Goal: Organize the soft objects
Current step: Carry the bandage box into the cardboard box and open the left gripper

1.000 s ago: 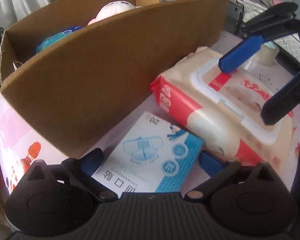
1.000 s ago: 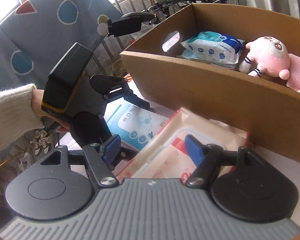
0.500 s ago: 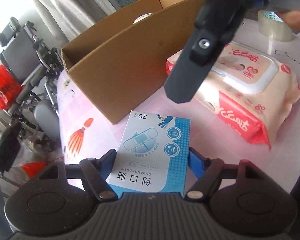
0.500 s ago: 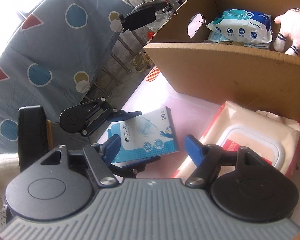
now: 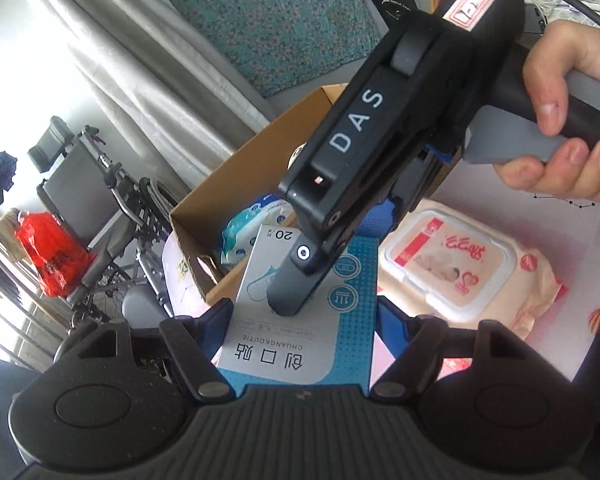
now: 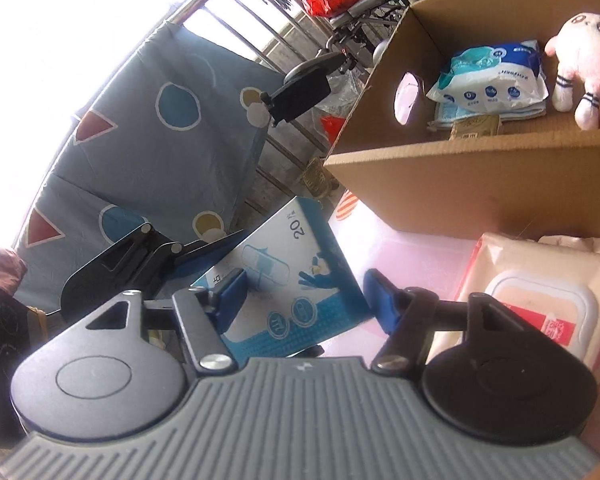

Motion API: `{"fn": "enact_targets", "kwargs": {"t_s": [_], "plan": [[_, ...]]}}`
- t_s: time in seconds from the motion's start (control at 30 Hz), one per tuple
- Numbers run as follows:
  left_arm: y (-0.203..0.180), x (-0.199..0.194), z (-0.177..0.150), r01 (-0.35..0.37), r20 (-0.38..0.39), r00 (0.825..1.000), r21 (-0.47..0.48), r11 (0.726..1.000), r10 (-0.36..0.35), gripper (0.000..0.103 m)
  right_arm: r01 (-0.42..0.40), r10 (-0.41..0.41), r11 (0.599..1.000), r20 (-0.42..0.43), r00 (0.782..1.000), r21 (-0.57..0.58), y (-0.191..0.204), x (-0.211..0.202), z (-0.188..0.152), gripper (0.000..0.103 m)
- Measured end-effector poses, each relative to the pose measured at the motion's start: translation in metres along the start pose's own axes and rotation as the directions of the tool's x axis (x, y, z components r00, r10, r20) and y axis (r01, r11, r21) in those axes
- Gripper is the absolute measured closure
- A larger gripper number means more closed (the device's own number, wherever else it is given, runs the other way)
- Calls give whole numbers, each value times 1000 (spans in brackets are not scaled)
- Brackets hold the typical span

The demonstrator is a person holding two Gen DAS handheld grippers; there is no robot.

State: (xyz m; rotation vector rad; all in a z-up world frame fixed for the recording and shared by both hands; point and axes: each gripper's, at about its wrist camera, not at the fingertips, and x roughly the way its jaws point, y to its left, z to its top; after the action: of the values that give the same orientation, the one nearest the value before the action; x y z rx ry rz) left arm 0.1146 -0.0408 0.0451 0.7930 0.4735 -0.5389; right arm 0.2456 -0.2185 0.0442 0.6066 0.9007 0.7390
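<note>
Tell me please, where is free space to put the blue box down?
Bare pink table lies between the cardboard box and the wipes pack. Inside the cardboard box, bare floor runs along its near wall. Its back is crowded: tissue packs, plush toy.

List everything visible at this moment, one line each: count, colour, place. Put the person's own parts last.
cardboard box: one, brown, open, on the pink table
plush toy: one, pink and white, inside the box
tissue packs: a small stack, blue and white, inside the box
wipes pack: one, cream and red, on the table beside the box
plaster box: one, blue and white, held off the table
left gripper: black, blue pads, clamped on the plaster box
right gripper: black, blue pads, jaws closing, nothing pressed
hand: one, on the right gripper's handle
</note>
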Motion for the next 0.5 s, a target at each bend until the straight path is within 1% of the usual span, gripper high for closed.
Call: {"fn": "enact_targets", "kwargs": {"t_s": [0.07,0.1,0.13,0.17,0.23,0.3,0.37,0.4,0.47,0.5], "plan": [[-1,6,12,2,10,1000,31,1000,-2,28,13,-12,1000,41,999,-18,-3,-18,4,47],[-2,8,18,-1,17,1000,45,999,0,28,16,-16,1000,59,998,-16,-6,-27,8,48],[0,13,24,-6,22,1000,59,998,5,28,20,-19,1000,80,997,-9,-11,-36,12,52],[2,18,32,-8,27,1000,71,997,6,28,23,-22,1000,103,994,-5,-16,-45,18,56],[8,27,53,-17,45,999,95,995,12,28,24,-24,1000,149,989,0,-28,-63,32,60],[20,45,76,-7,42,999,103,995,3,28,38,-40,999,183,982,14,-43,-77,53,60],[33,69,96,9,24,1000,86,996,-11,28,95,-100,995,206,974,31,-58,-90,73,59],[42,85,106,27,10,1000,72,997,-28,28,132,-137,991,218,966,34,-64,-97,82,58],[56,118,126,91,-8,996,53,994,-91,28,191,-191,981,248,950,25,-77,-111,95,58],[61,134,134,156,-11,988,51,986,-156,28,218,-215,976,261,941,17,-84,-117,100,58]]}}
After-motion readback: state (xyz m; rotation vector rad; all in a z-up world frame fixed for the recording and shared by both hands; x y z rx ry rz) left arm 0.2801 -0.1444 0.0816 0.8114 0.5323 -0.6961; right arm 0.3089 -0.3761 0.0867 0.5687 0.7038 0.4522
